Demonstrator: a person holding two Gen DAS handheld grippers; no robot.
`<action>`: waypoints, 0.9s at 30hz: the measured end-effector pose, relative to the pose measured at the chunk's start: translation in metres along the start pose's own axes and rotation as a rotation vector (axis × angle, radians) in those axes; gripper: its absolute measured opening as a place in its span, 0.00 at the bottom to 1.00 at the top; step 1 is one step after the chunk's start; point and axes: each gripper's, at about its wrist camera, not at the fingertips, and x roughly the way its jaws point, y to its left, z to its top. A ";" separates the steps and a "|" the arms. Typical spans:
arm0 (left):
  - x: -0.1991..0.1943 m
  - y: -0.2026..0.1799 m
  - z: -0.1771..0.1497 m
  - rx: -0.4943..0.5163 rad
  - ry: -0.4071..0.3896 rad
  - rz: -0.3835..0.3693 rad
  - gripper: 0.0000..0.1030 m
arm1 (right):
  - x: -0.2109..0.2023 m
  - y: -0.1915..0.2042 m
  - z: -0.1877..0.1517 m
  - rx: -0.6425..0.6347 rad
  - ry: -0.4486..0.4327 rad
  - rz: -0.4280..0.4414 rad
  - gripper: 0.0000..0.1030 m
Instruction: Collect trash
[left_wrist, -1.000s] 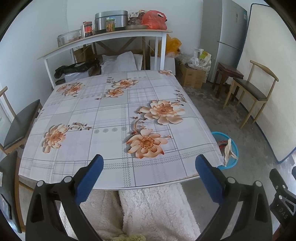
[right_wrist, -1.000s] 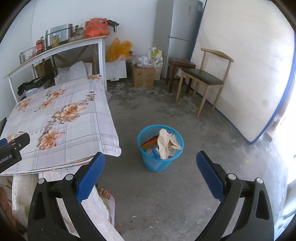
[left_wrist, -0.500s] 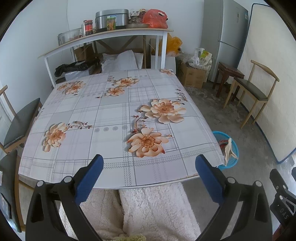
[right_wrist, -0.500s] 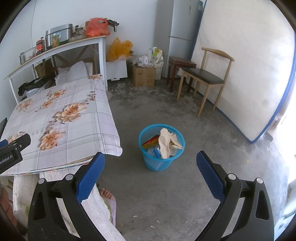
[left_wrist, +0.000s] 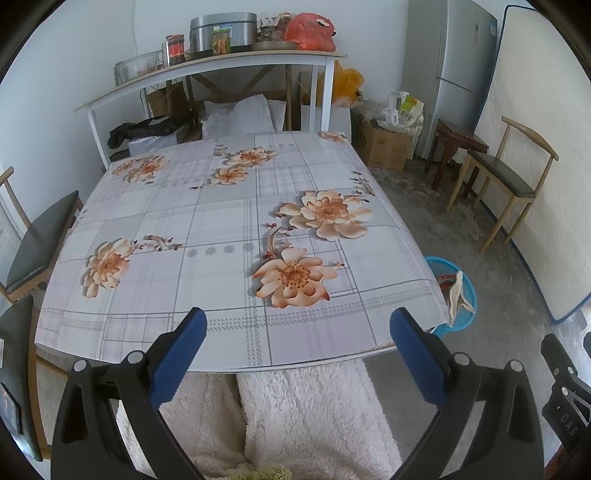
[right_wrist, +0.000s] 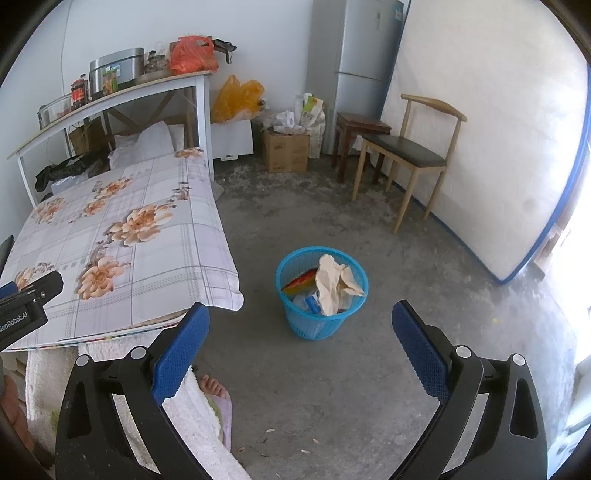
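White lettering reads "SenRobot.AI", first letter cut by the frame edge, on the black body of the left gripper (right_wrist: 22, 314) at the right wrist view's left edge. In the left wrist view, "DAS" stands on the black body of the right gripper (left_wrist: 567, 421) at lower right. Jar labels on the shelf (left_wrist: 207, 62) and cardboard box (right_wrist: 286, 151) print are too small to read.

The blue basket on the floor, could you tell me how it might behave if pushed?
The blue basket looks like thin plastic mesh, so probably light and apt to slide. The crumpled paper sticks above its rim, so a high push might tip it and spill trash.
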 end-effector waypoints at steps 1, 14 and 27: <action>0.000 0.000 0.000 0.000 0.001 0.000 0.94 | 0.000 0.000 0.000 0.001 -0.001 -0.001 0.92; 0.000 0.000 0.001 0.000 0.002 0.000 0.94 | 0.001 0.000 -0.001 0.001 0.000 0.001 0.92; -0.001 -0.001 0.000 -0.001 0.002 -0.002 0.94 | -0.001 -0.003 -0.002 0.005 0.003 -0.001 0.92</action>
